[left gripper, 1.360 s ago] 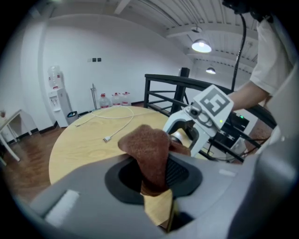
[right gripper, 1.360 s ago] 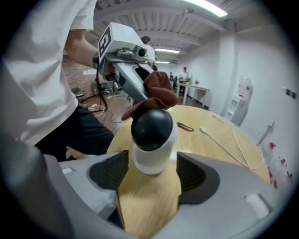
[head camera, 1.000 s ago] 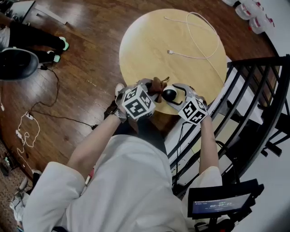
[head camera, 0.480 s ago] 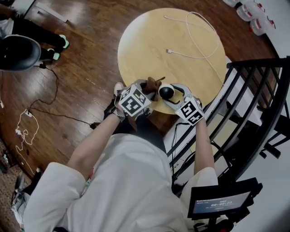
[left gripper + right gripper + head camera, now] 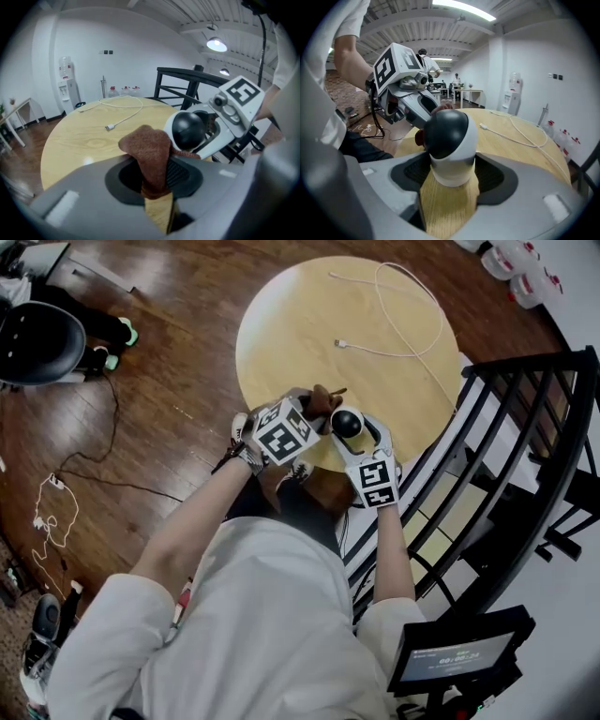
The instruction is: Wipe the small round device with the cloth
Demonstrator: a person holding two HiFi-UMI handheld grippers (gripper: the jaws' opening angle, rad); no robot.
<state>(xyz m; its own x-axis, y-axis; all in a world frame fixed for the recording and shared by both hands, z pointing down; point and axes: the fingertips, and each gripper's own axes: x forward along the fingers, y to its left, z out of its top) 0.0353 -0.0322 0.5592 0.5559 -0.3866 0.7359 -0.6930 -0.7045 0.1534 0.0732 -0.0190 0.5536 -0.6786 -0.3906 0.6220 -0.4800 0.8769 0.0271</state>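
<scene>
- We see left tool (image 5: 157, 177) clenched on brown cloth (image 5: 149, 150).
- Right tool (image 5: 449, 182) grasps small round device (image 5: 451, 138) by white base.
- Cloth touches device above worktop (image 5: 300, 324).

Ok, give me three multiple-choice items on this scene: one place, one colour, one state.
1. Where is the small round device? A) between the right gripper's jaws B) on a shelf C) in a box
2. The cloth is: A) blue B) brown C) white
3. The left gripper is: A) open, empty B) shut on a pen C) shut on the cloth
A, the right gripper view shows its base clamped; B, brown in the left gripper view; C, the cloth is pinched between its jaws.
</scene>
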